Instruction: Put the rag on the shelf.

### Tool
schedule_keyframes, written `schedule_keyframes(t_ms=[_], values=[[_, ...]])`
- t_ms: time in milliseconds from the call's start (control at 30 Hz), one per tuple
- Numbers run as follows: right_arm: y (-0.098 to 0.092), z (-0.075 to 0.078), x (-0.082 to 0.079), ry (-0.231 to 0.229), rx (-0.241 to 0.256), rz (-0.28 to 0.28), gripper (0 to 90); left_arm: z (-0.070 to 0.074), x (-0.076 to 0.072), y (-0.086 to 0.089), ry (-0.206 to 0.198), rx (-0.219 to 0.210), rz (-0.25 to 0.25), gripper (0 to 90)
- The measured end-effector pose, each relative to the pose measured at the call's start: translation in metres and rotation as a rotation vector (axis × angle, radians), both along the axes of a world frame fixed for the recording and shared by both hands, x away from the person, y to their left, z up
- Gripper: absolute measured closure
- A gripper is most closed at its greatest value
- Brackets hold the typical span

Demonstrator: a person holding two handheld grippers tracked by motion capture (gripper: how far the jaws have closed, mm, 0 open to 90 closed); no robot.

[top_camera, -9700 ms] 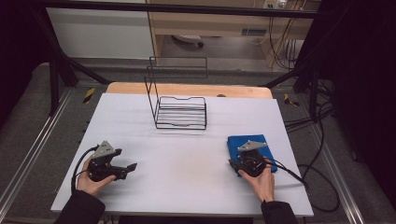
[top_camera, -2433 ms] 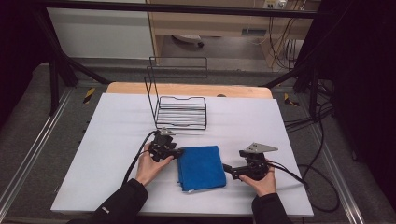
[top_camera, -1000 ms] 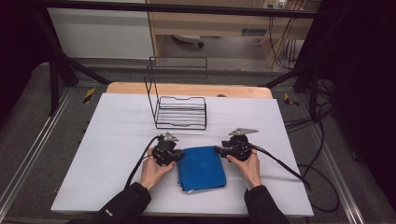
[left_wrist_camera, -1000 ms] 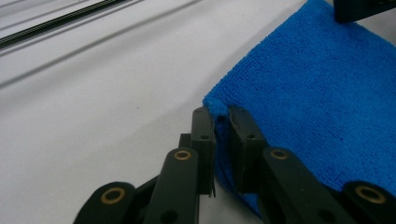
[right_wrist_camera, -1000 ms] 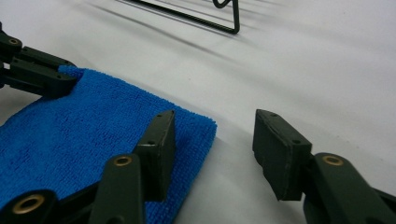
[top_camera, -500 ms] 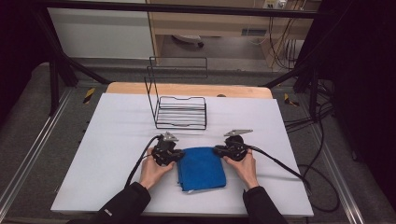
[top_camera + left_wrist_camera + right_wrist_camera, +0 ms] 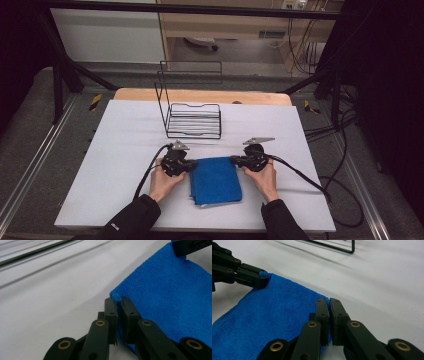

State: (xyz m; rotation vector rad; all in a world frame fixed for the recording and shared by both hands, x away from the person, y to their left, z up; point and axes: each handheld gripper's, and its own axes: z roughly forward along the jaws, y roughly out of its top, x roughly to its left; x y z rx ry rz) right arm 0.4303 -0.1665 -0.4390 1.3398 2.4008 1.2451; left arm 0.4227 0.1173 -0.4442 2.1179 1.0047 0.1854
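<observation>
One blue cloth [image 7: 216, 180] lies folded at lower centre of the white table [image 7: 100, 165]. The left gripper [image 7: 186, 165] pinches its upper left corner, the right gripper [image 7: 235, 160] its upper right corner, both clamped tight. To lift cleanly, raise both corners evenly, keeping the edge taut. One wire rack [image 7: 194, 120] stands above.

High view: from above the near edge of the table [image 7: 120, 150], facing forward and down. Left and right gripper views: close, low over the tabletop, facing each other across the shared blue cloth [image 7: 175, 297].
</observation>
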Motion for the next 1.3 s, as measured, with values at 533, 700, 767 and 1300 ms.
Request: schedule_keyframes(t_ms=[533, 700, 767, 1300], values=[[-0.01, 0.026, -0.016, -0.09, 0.077, -0.014, 86.8, 0.033, -0.013, 0.007, -0.09, -0.087, -0.021, 84.6], [-0.012, 0.033, -0.02, -0.12, 0.086, -0.011, 86.8, 0.041, -0.017, 0.008, -0.119, -0.101, -0.024, 84.6], [-0.012, 0.036, -0.022, -0.137, 0.093, -0.01, 86.8, 0.044, -0.019, 0.008, -0.13, -0.102, -0.027, 84.6], [-0.015, 0.056, -0.03, -0.234, 0.129, -0.011, 86.8, 0.067, -0.031, 0.01, -0.22, -0.125, -0.032, 84.6]])
